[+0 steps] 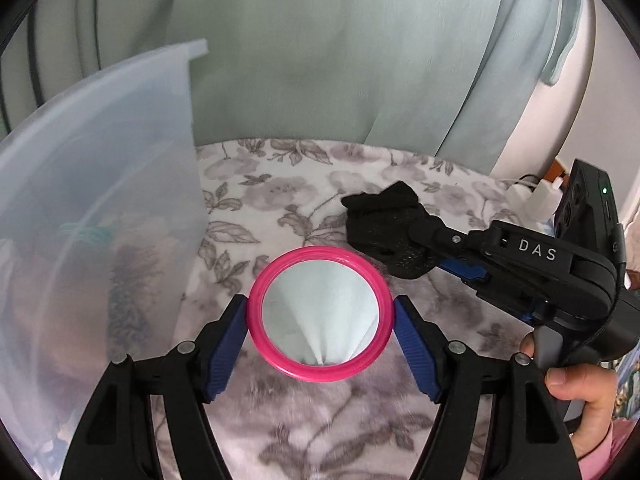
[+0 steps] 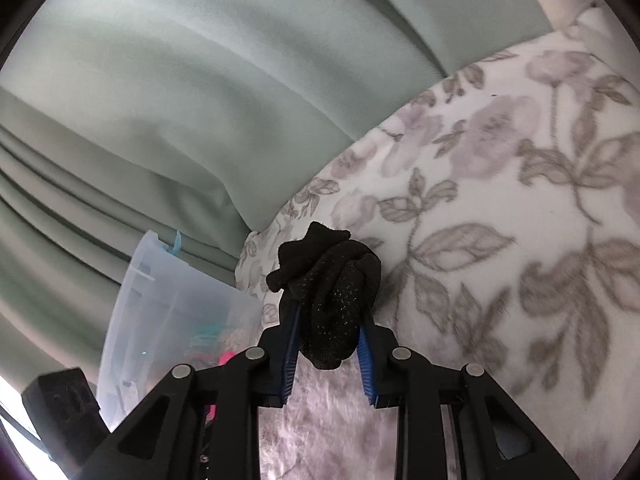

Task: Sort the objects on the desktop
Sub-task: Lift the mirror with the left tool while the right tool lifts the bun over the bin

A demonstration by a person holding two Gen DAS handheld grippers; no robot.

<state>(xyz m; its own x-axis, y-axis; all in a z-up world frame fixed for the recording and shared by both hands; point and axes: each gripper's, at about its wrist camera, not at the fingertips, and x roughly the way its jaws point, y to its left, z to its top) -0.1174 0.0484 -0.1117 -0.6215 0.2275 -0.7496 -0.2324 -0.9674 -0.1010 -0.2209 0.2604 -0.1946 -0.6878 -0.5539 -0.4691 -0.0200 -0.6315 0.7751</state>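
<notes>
Two grips on | left gripper (image 1: 320,318) clamps pink mirror (image 1: 319,314) by its rim, raised beside clear bin (image 1: 100,184) | right gripper (image 2: 328,340) pinches black sock (image 2: 328,300) over floral blanket (image 2: 500,208) | advice: keep mirror level, clear bin wall before release.

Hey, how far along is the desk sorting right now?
Done: some items already sit in the clear bin. In hand: the left gripper holds the pink mirror; the right gripper clamps the black sock. Left: both still need binning.
</notes>
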